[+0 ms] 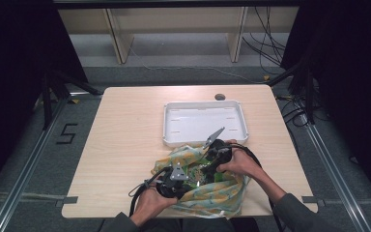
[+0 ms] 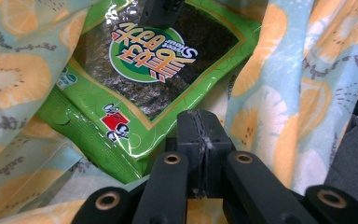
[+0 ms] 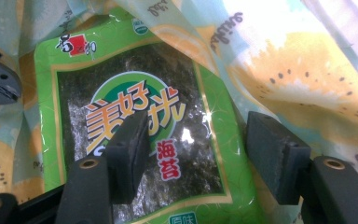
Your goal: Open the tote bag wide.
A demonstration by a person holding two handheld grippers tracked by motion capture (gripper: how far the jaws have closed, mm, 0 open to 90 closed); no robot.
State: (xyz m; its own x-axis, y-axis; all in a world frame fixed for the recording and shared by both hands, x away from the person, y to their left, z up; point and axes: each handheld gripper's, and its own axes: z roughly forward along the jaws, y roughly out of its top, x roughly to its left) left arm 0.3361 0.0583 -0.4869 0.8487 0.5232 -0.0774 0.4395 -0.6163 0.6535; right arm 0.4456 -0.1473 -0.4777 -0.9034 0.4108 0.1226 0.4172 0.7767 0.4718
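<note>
Right gripper view: seaweed packet (image 3: 135, 126) lies beneath the spread right tool (image 3: 200, 154)

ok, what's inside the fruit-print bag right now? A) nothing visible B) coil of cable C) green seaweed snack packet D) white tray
C: the green seaweed snack packet lies among the folds of the fruit-print bag, in front of the right gripper's open jaws; the white tray sits apart on the table.
</note>
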